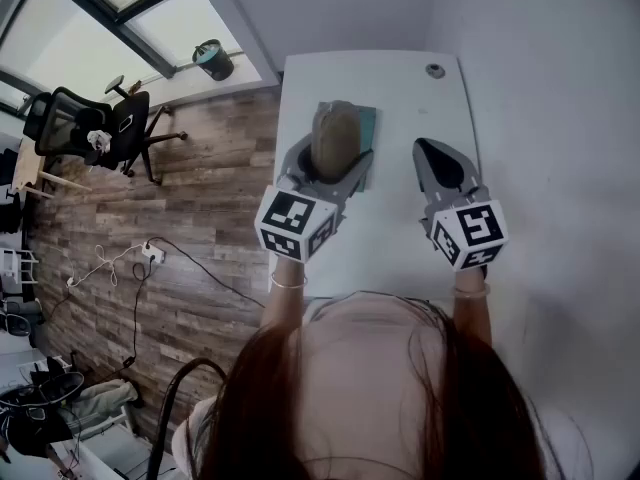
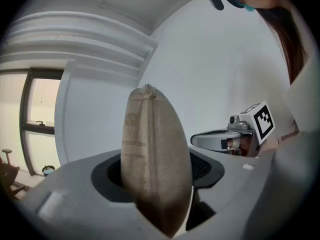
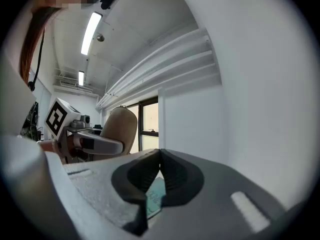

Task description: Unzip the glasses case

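Up over the white counter [image 1: 400, 88], the left tongs [image 1: 335, 163] squeeze the tan glasses case [image 1: 338, 133] standing on end, and the right tongs [image 1: 437, 158] are closed tight.

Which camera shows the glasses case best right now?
The left gripper view: the case fills the middle, upright, held by the left claw, its top seam clear. The head view shows the case smaller, from above. The right gripper view shows only one side of the case, small, at the left.
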`<state>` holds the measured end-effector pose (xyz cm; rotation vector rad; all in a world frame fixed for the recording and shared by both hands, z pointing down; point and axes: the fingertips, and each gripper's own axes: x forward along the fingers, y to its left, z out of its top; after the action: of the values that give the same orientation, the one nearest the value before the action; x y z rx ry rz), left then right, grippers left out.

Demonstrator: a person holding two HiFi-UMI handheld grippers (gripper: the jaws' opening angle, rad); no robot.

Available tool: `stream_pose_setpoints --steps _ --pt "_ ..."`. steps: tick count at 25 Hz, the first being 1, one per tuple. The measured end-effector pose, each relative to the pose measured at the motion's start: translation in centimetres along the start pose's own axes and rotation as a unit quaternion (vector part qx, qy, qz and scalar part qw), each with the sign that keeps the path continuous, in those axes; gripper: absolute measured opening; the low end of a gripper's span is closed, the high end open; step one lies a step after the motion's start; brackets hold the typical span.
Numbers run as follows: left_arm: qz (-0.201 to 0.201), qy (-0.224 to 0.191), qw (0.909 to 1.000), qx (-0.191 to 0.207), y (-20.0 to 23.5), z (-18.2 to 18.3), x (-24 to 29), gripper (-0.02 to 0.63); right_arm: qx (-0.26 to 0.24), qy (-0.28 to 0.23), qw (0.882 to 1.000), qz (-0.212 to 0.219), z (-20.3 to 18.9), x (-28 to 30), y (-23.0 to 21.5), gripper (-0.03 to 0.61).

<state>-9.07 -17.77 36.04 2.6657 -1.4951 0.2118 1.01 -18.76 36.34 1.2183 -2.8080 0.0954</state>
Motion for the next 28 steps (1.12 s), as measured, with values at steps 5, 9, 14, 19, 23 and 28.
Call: stream_pose_setpoints --steps 5,9,14,19,23,28 --pt "-0.006 -0.001 1.0000 0.008 -0.3 0.1 -0.4 0.293 0.002 -0.014 1.000 -0.001 0.2 0.0 0.4 0.003" --pt "-0.014 0.000 0.9998 0.012 -0.6 0.3 -0.3 0.293 0.005 -0.019 1.000 0.003 0.4 -0.1 0.4 0.003" --pt "-0.042 0.007 0.9989 0.022 -1.4 0.1 -0.4 0.293 0.050 -0.028 0.997 0.050 0.9 -0.6 1.2 0.003" --pt "-0.067 0.014 0.9967 0.045 -2.0 -0.1 -0.6 0.293 0.065 -0.052 0.993 0.078 2.3 -1.4 1.6 0.003" --pt "-0.085 0.025 0.9943 0.059 -2.5 -0.3 -0.7 0.293 0.070 -0.063 0.991 0.095 3.0 -1.6 1.9 0.003" --pt "-0.107 0.038 0.9908 0.073 -3.9 -0.5 -1.2 0.293 0.082 -0.068 0.988 0.109 3.6 -2.2 2.2 0.005"
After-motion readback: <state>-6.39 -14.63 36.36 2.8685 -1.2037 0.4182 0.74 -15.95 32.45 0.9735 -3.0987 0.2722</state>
